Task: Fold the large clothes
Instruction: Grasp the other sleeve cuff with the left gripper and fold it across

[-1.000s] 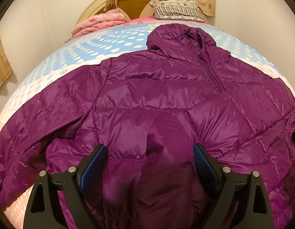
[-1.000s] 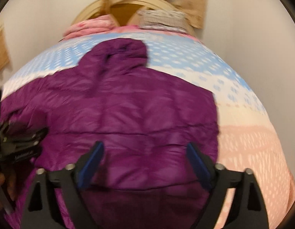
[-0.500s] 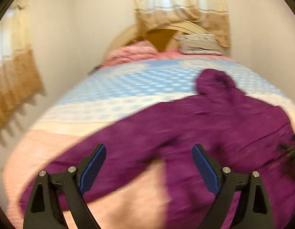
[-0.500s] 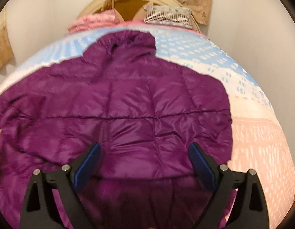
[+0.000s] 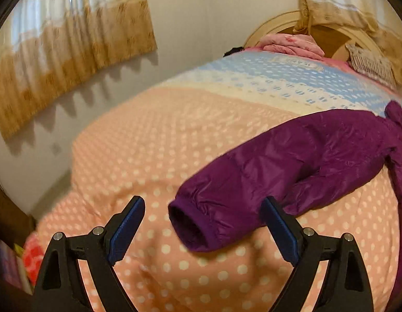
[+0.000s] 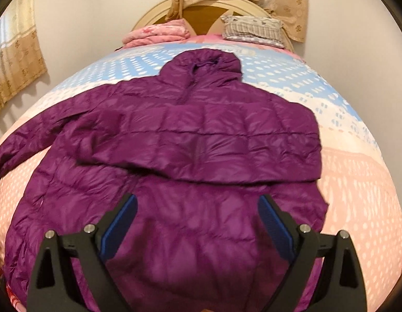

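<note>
A purple hooded puffer jacket (image 6: 195, 140) lies flat on the bed, hood toward the headboard. Its right sleeve is folded across the chest; its left sleeve (image 5: 291, 171) stretches out over the pink dotted bedspread, cuff (image 5: 190, 223) open toward me. My left gripper (image 5: 201, 231) is open and empty, with the cuff between its blue-padded fingers (image 5: 125, 228). My right gripper (image 6: 197, 226) is open and empty, above the jacket's lower body.
The bed (image 5: 175, 130) has a pink-to-blue dotted cover. Folded pink bedding (image 6: 156, 35) and a striped pillow (image 6: 252, 30) lie by the round headboard. Curtains (image 5: 71, 39) hang on the left wall. Colourful items (image 5: 32, 257) lie at the bed's left lower edge.
My left gripper has swung left from over the jacket's body to the outstretched left sleeve's cuff. My right gripper has pulled back slightly over the jacket's lower body. Both stay open.
</note>
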Demonstrator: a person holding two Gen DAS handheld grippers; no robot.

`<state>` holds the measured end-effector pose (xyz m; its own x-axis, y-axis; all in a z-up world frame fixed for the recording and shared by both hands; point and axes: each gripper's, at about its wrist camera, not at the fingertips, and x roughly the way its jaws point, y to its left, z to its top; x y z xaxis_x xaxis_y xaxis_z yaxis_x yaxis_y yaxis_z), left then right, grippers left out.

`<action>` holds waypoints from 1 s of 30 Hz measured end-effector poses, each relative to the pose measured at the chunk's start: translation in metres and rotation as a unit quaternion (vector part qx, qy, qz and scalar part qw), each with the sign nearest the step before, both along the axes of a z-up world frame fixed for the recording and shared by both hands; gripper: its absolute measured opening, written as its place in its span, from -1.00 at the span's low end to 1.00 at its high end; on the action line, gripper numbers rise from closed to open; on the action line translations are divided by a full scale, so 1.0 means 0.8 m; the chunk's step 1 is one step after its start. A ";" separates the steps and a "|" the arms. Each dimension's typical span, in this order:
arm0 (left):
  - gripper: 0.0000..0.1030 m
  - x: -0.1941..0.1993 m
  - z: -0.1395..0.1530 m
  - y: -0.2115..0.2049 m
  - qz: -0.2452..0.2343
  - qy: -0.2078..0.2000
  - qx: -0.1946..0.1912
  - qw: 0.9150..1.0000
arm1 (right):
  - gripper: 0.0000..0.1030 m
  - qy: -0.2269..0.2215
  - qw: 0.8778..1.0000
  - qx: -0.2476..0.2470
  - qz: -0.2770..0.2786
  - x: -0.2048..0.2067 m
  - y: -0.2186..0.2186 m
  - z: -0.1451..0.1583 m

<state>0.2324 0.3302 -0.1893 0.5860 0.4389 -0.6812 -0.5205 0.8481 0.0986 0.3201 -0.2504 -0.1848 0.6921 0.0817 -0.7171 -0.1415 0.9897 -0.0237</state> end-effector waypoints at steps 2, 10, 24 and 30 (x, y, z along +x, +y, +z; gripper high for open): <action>0.77 0.006 -0.011 0.008 0.006 0.005 -0.022 1.000 | 0.86 0.002 1.000 -0.003 0.004 -0.005 0.004 -0.003; -0.88 0.012 0.000 0.026 -0.033 -0.029 -0.103 0.994 | 0.86 -0.007 1.000 0.010 -0.016 -0.028 -0.017 0.002; -0.93 0.049 0.154 -0.107 -0.149 -0.108 -0.094 0.978 | 0.86 -0.035 0.997 0.046 -0.055 -0.038 -0.058 0.021; -0.93 0.100 0.193 -0.235 -0.241 -0.125 -0.074 0.960 | 0.86 -0.044 0.995 0.056 -0.067 -0.046 -0.078 0.028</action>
<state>0.3121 0.1425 -0.0351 0.8500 -0.0141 -0.5266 -0.0566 0.9914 -0.1179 0.2835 -0.3129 -0.1627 0.7617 0.0605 -0.6451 -0.0104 0.9966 0.0812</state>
